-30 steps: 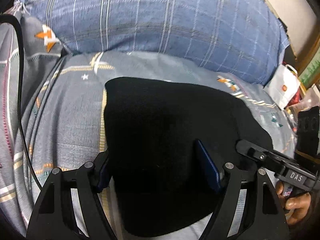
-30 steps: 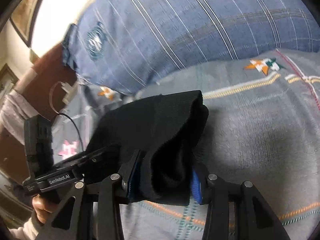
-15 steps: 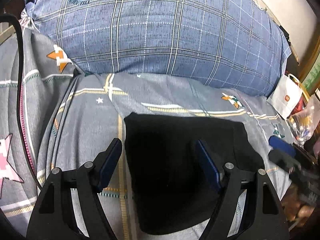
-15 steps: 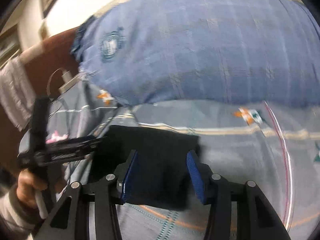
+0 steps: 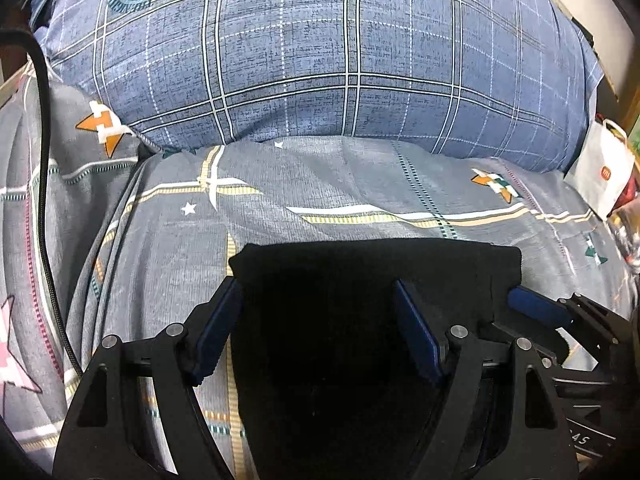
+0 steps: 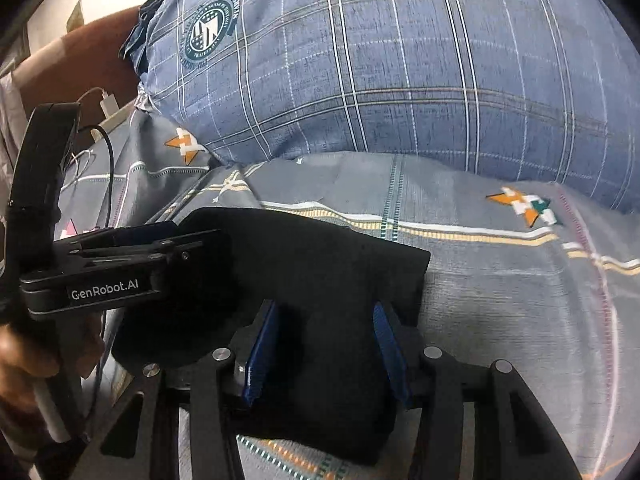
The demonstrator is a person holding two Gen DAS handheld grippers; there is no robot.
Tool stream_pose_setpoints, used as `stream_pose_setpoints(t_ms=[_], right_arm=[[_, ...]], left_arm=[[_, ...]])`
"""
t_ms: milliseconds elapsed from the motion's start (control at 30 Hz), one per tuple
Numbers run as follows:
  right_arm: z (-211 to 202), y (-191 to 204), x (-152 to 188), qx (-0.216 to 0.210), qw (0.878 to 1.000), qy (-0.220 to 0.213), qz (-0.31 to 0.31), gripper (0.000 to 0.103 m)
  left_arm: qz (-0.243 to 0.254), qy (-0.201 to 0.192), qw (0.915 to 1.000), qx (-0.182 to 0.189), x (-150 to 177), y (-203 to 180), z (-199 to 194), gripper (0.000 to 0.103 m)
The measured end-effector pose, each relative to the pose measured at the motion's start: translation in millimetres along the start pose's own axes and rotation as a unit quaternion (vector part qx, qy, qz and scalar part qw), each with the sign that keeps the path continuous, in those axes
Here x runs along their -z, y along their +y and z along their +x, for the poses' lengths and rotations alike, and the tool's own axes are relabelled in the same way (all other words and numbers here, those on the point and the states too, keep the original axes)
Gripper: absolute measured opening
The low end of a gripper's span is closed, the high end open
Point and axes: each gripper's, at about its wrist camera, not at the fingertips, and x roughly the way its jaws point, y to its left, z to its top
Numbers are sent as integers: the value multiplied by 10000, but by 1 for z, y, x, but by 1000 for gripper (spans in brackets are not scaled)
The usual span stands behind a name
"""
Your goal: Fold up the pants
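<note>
The black pants [image 5: 360,300] lie folded into a compact rectangle on the grey patterned bedsheet [image 5: 340,184]. My left gripper [image 5: 316,332] is open, its blue pads spread over the left part of the bundle. My right gripper [image 6: 324,344] is open over the right end of the pants [image 6: 320,264]. Each gripper shows in the other's view: the right one [image 5: 536,308] at the bundle's right edge, the left one [image 6: 120,264] at its left side.
A big blue plaid pillow [image 5: 340,60] lies along the far side of the bed. A black cable [image 5: 44,168] runs down the left. A white paper bag [image 5: 604,172] stands at the right bed edge. A charger and cord [image 6: 104,104] lie at the far left.
The pants were lifted in front of the lenses a second ago and now lie flat on the sheet. Both grippers have drawn back and sit open over the bundle.
</note>
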Motion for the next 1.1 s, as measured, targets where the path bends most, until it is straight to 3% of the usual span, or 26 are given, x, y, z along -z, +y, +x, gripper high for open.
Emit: stream_pose_setpoints(t_ms=[267, 467, 700, 1100], right_arm=[[1, 3, 0, 11, 9999, -50, -132, 51], [-21, 11, 0, 161, 9996, -250, 21, 51], [-52, 23, 3, 358, 9980, -519, 49, 53], [-80, 35, 15, 565, 9961, -641, 205, 56]], left_arm=[[11, -95, 9999, -51, 2, -1, -1, 78], [-46, -168, 9998, -20, 12, -1, -19, 78], [-221, -525, 9984, -67, 29, 1, -56, 78], [-35, -1049, 9934, -463, 53, -9, -103, 78]])
